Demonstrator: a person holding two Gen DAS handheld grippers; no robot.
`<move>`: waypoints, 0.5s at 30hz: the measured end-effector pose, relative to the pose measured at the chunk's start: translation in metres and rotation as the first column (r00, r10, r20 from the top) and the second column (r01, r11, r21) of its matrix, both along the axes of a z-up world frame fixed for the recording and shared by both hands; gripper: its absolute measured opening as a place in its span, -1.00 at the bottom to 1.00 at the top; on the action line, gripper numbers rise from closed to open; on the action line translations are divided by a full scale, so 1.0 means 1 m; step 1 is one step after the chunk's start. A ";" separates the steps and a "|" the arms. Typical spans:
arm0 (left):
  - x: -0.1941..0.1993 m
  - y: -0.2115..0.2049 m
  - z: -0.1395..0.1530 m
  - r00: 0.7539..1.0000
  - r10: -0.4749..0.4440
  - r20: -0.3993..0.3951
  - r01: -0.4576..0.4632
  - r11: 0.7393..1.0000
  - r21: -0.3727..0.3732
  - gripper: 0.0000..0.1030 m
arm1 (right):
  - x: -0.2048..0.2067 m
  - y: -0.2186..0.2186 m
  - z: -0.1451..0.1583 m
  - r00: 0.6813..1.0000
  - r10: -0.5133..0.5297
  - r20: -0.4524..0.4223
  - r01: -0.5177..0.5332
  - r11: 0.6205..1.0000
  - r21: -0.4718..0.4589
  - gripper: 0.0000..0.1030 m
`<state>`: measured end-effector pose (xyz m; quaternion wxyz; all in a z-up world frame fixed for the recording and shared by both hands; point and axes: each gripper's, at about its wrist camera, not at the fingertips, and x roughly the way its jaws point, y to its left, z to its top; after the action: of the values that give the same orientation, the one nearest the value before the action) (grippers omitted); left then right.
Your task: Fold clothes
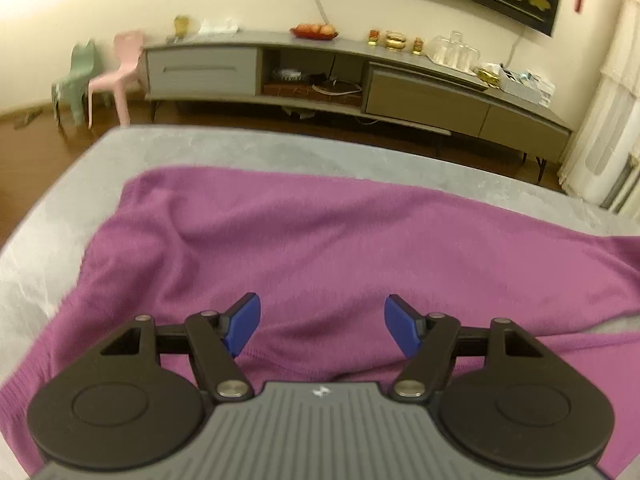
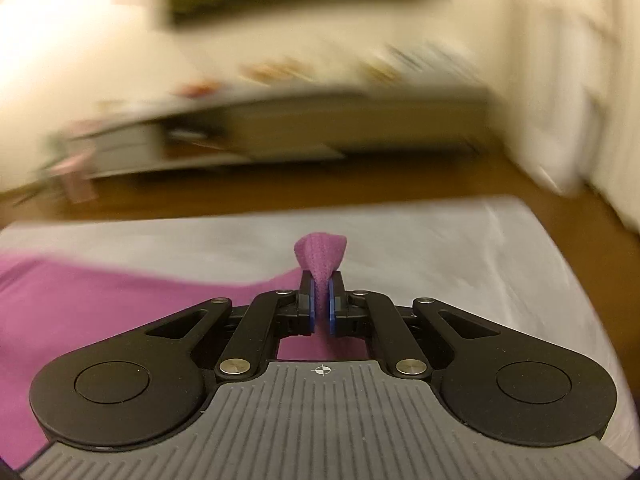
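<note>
Purple sweater (image 1: pixel 304 248) spread on a grey bed (image 1: pixel 240 148), pinched at one spot.

Left gripper (image 1: pixel 322 322) poised over the sweater with blue pads (image 1: pixel 244 324) spread wide, gripping nothing; whether touching the knit, cannot tell. Right gripper (image 2: pixel 321 304) clamped tight on a fold of the sweater (image 2: pixel 320 260), a tuft of purple knit poking up past the narrow gap between its pads (image 2: pixel 311 300). Rest of the garment lying wrinkled across the grey cover, trailing off to the left in the right wrist view. Beyond the bed: wooden floor (image 1: pixel 24 136), long low cabinet (image 1: pixel 360 80) against the wall, pink chair (image 1: pixel 116 76) and green chair (image 1: pixel 76 76) side by side at its left end. Background of the right wrist view heavily blurred.
</note>
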<state>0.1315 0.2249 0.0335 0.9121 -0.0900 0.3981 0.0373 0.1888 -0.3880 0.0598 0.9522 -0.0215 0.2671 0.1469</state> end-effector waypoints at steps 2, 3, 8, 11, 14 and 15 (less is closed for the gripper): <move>0.004 0.002 -0.006 1.000 0.008 -0.020 -0.009 0.996 -0.085 0.35 | -0.060 -0.002 0.008 0.994 0.108 0.035 -0.103 0.987 -0.123 -0.94; 0.006 0.002 -0.010 1.000 0.008 -0.030 -0.012 0.991 -0.130 0.35 | -0.082 -0.009 0.002 0.995 0.096 0.005 -0.093 0.976 -0.198 -0.94; 0.009 -0.017 -0.019 0.998 -0.046 -0.035 0.035 0.967 -0.251 0.35 | -0.142 -0.054 -0.045 0.988 -0.019 -0.150 -0.012 0.980 -0.201 -0.92; 0.004 -0.023 -0.023 0.998 -0.053 -0.039 0.039 0.954 -0.297 0.35 | -0.148 -0.063 -0.055 0.967 -0.142 -0.212 0.114 0.984 -0.140 -0.66; 0.001 -0.019 -0.026 0.999 -0.033 -0.039 0.018 0.944 -0.330 0.35 | -0.147 -0.073 -0.048 0.926 -0.265 -0.268 0.260 0.964 -0.054 -0.31; 0.001 -0.016 -0.026 0.999 -0.029 -0.038 0.014 0.941 -0.337 0.35 | -0.147 -0.075 -0.046 0.915 -0.292 -0.279 0.298 0.954 -0.024 -0.27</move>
<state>0.1324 0.2088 0.0073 0.8750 -0.2396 0.4189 -0.0394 0.0418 -0.4634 0.0142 0.9163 0.0489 0.3976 0.0057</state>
